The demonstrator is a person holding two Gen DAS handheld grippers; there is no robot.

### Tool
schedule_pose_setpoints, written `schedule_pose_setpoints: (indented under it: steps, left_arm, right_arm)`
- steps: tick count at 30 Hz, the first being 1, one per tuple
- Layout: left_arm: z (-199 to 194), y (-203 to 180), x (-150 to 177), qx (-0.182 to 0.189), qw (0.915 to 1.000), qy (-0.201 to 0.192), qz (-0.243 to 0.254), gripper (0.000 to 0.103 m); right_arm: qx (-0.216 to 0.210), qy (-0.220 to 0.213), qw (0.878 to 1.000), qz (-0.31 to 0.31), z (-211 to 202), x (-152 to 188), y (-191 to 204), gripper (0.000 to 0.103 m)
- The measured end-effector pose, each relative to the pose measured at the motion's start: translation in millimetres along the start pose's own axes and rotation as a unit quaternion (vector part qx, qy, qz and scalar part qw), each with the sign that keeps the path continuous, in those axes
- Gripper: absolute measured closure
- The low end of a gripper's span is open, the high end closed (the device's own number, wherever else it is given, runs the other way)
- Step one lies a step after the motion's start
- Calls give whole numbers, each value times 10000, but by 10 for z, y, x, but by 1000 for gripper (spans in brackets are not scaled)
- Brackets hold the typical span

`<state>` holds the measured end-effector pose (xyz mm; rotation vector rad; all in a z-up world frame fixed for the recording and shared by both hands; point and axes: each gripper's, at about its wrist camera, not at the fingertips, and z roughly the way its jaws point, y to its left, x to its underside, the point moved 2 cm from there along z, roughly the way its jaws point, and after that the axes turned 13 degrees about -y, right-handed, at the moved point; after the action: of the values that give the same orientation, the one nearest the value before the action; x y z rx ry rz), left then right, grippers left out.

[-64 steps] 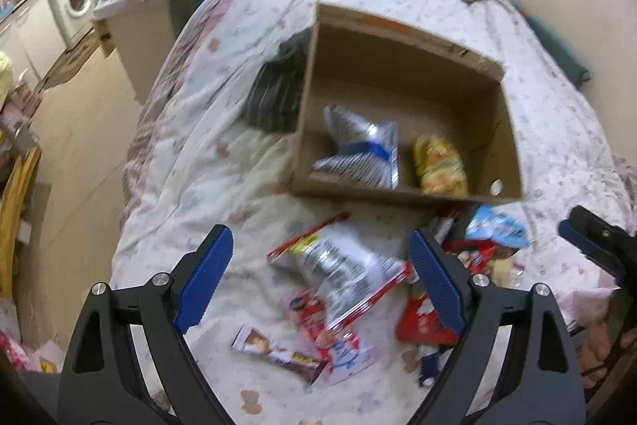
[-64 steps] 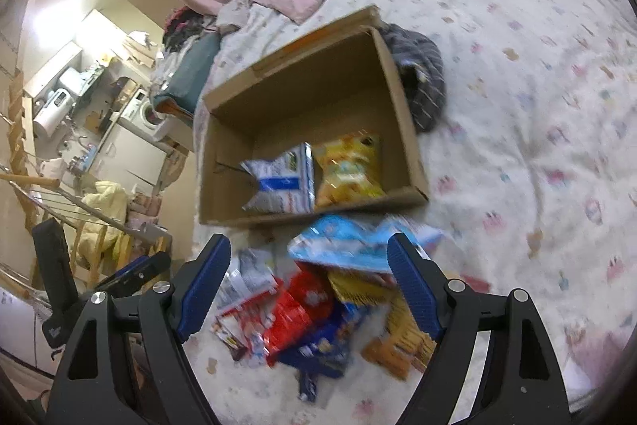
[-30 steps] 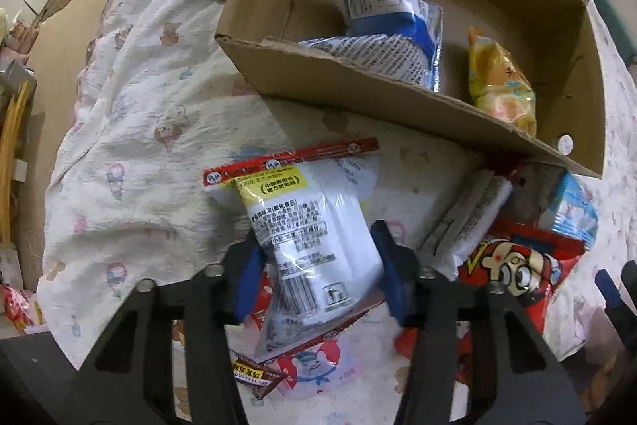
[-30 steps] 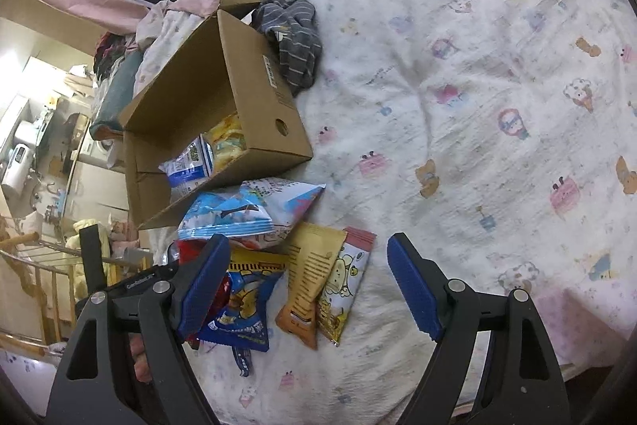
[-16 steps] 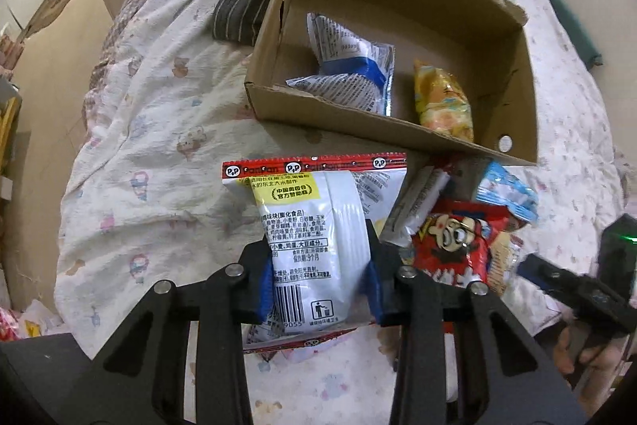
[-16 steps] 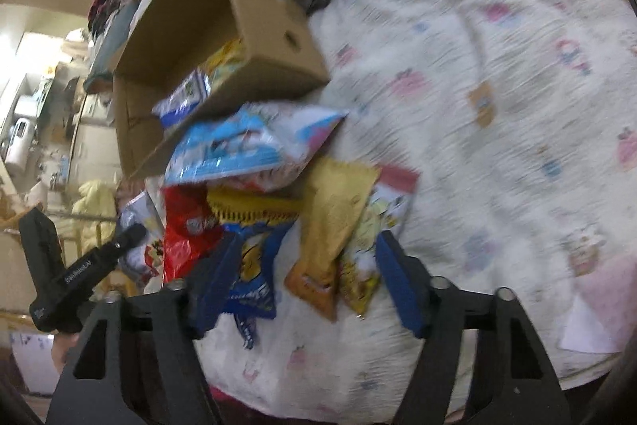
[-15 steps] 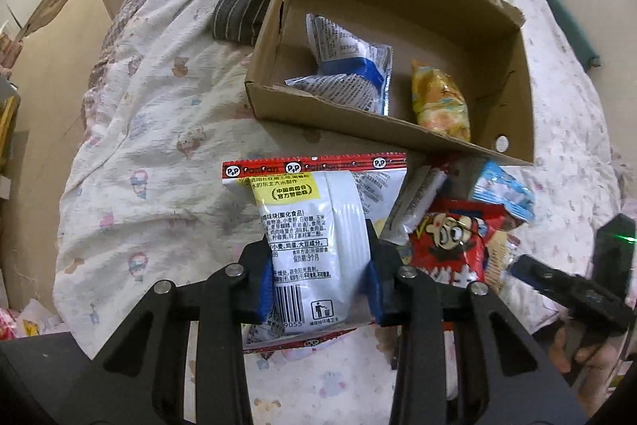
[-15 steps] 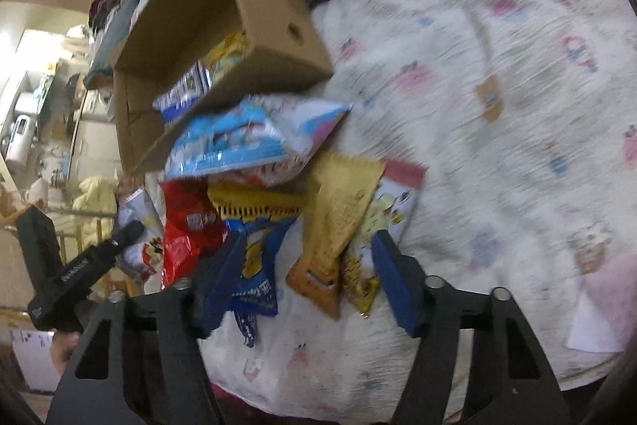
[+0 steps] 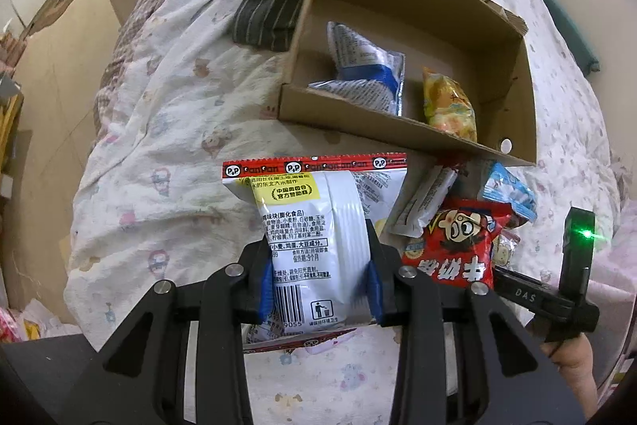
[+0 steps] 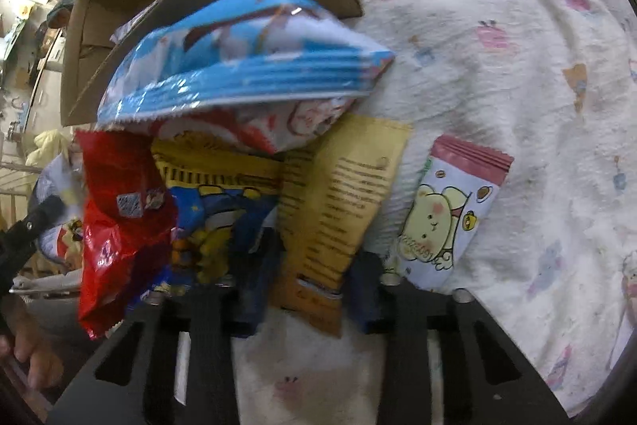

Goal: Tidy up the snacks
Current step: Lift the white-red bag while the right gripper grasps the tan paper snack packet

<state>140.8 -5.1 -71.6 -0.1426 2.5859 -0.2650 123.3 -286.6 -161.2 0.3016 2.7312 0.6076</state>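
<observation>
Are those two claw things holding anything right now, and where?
Left gripper pinches the white snack bag by its lower sides. Right gripper straddles the tan packet; grip unclear.

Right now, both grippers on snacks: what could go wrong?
1. The left gripper pinches only the bottom of the white packet; it may flop or slip before reaching the cardboard box.
2. The right gripper closes around the tan packet, overlapped by the blue bag; lifting could drag neighbours.

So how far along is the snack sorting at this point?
Early. Two packs, a blue-white bag and a yellow bag, already lie in the box. The left claw is shut on a white pack; the right claw closes around a tan pack. The red bag and other packs remain on the bed.
</observation>
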Motion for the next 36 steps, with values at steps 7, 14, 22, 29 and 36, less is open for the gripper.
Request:
schedule_pose_setpoints:
  steps: [7, 14, 22, 29, 36]
  left_arm:
    - [-4, 63, 23, -78, 10000, -42, -20, 71]
    - [9, 52, 26, -149, 9999, -77, 6, 71]
    - [-149, 58, 33, -103, 9996, -261, 37, 71]
    - [-441, -43, -93, 85, 9983, -563, 90, 71]
    - [-625, -299, -301, 154, 9944, -969, 404, 71]
  right_arm:
    - [-92, -29, 9999, -89, -250, 132, -29, 81]
    - [-342, -330, 9988, 146, -693, 271, -106, 81]
    - [-753, -762, 9942, 54, -1249, 227, 15, 81]
    - [-962, -1105, 9890, -193, -1428, -167, 284, 81]
    - [-1108, -1392, 9824, -570, -1461, -512, 635, 81]
